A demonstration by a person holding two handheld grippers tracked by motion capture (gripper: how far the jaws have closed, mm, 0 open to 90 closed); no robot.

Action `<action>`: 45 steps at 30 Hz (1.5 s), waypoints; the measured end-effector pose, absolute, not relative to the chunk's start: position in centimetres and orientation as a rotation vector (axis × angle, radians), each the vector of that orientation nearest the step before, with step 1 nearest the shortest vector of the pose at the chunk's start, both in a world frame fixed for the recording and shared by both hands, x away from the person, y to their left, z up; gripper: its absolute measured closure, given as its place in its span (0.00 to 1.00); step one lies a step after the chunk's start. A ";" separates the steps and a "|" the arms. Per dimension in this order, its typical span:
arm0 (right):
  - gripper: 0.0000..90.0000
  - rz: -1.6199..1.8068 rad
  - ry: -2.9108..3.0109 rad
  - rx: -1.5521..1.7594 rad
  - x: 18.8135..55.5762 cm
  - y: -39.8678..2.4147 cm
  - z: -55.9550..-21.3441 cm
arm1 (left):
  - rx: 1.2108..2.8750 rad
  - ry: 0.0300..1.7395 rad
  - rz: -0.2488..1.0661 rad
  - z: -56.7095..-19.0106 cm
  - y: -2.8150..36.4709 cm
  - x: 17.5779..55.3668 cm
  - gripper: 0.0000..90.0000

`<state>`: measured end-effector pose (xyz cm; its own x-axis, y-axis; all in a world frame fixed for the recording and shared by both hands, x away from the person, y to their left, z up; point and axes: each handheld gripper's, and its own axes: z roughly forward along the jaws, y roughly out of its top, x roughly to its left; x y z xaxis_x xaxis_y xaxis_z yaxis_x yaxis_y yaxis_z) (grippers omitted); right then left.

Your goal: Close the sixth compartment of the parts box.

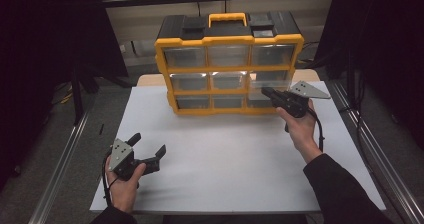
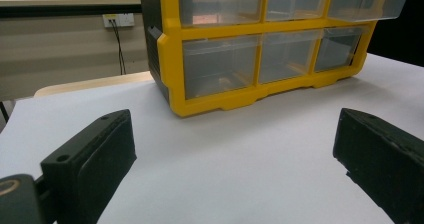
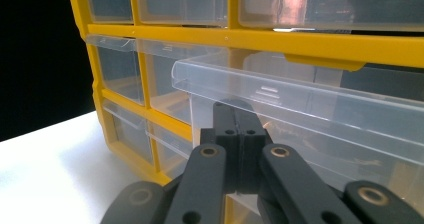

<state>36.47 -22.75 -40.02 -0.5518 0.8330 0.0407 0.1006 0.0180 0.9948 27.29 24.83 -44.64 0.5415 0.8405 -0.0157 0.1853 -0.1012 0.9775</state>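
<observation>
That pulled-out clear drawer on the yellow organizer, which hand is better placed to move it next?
Right. The right hand-held gripper, jaws shut, is already at the front of the clear drawer in the organizer. The left hand-held gripper sits open near the table's front edge, well away from it.

White table (image 1: 230, 154) top – pretty bare, just the yellow drawer cabinet (image 1: 228, 64) sitting on it at the far side, right in front of the right gripper (image 1: 270, 94)
</observation>
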 end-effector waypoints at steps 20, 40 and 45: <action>1.00 1.585 1.697 0.974 37.0 -22.7 -40.0 | 1.608 0.891 0.698 -44.6 24.9 27.3 0.04; 1.00 1.583 1.690 0.980 37.6 -22.5 -40.0 | 1.617 0.889 0.700 -44.6 24.9 27.3 0.04; 1.00 1.599 1.678 0.991 37.8 -22.4 -40.0 | 1.619 0.895 0.704 -44.6 24.9 27.3 0.04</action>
